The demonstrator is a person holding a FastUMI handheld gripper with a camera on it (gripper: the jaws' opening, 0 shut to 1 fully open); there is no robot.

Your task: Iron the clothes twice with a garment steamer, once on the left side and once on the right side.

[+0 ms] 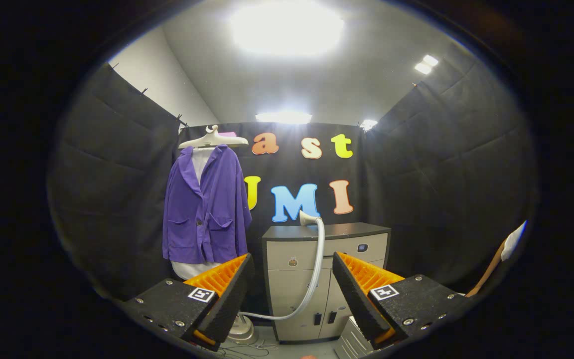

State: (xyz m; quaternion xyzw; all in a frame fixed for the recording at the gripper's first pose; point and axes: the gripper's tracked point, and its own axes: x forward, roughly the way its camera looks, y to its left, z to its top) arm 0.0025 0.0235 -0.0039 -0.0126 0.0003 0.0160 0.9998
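A purple jacket [206,204] over a white garment hangs on a pale hanger [213,140] against the booth's back wall, beyond my left finger. The steamer head [308,218] rests on top of a grey cabinet [325,271], straight ahead and well beyond the fingers. Its pale hose [312,279] curves down in front of the cabinet to the steamer base [241,329] on the floor, partly hidden behind my left finger. My gripper [292,267] is open, with nothing between its fingers.
Black padded cloth walls close the booth at the left, back and right. A wooden-handled tool with a white tip [500,259] leans at the far right. Thin cables [247,349] lie on the floor near the steamer base.
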